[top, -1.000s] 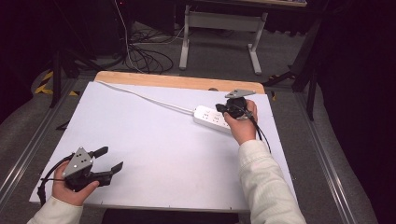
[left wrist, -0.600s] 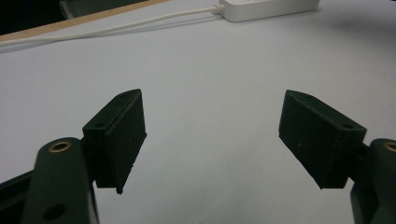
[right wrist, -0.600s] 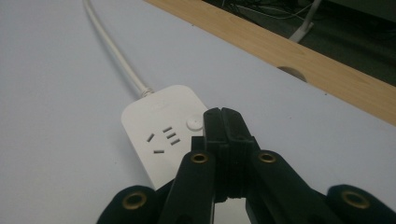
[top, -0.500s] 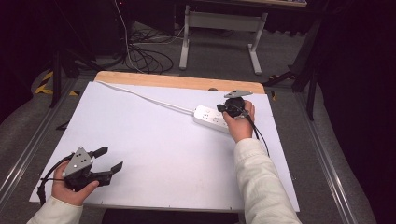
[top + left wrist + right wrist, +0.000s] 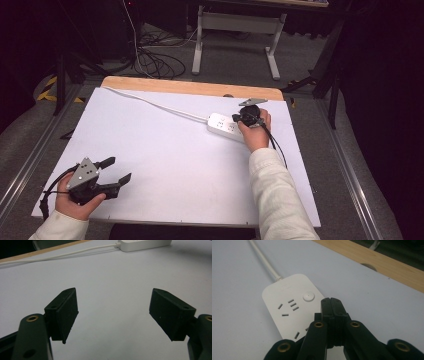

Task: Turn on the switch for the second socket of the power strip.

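Observation:
A white power strip (image 5: 223, 125) lies at the far right of the white table, and its cord (image 5: 150, 102) runs off to the far left corner. My right gripper (image 5: 237, 119) hovers over the strip's near end, shut with nothing between its jaws. In the right gripper view the closed tips (image 5: 331, 301) sit just beside the strip's round button (image 5: 308, 296), above the socket face (image 5: 287, 307). My left gripper (image 5: 118, 169) rests at the near left of the table, open and empty. The left gripper view has the jaws (image 5: 113, 312) wide apart over bare table, with the strip (image 5: 145, 244) far ahead.
The white tabletop (image 5: 175, 150) has a wooden strip (image 5: 190, 87) along its far edge. Beyond it are floor cables (image 5: 155, 60) and a metal table frame (image 5: 235, 22). Metal rails run along both sides of the table.
My right hand has sunk slightly toward the power strip, jaws still together. The left hand has stayed where it was.

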### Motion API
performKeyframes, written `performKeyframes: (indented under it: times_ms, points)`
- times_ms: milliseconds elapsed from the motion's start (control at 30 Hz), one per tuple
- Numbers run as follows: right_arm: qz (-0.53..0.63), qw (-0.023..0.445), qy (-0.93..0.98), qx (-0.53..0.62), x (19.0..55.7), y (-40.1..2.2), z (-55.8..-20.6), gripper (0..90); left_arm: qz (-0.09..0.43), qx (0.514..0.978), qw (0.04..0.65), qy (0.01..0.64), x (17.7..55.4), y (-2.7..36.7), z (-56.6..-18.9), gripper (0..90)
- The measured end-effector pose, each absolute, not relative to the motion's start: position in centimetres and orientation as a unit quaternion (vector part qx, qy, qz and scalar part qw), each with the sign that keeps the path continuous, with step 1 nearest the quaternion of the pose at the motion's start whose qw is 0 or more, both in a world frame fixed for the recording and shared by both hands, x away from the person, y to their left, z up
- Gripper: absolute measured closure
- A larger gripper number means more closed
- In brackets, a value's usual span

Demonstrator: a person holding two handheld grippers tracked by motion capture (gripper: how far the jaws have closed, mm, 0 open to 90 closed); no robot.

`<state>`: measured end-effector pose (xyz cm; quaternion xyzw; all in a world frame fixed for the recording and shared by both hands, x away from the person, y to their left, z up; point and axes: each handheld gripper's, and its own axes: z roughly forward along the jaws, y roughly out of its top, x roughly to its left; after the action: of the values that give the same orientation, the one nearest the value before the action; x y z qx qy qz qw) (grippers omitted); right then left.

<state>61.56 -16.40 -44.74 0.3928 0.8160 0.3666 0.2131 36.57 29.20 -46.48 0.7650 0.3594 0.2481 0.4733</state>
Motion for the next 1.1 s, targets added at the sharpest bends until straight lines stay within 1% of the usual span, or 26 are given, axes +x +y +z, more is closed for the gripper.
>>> performKeyframes:
  times_ms: [1100]
  points:
    - [0.354, 0.211, 0.819, 0.399, 61.85, -16.25, -45.50, 90.0, 0.245, 0.765, 0.473, 0.361, 36.69, 29.13, -46.55, 23.7]
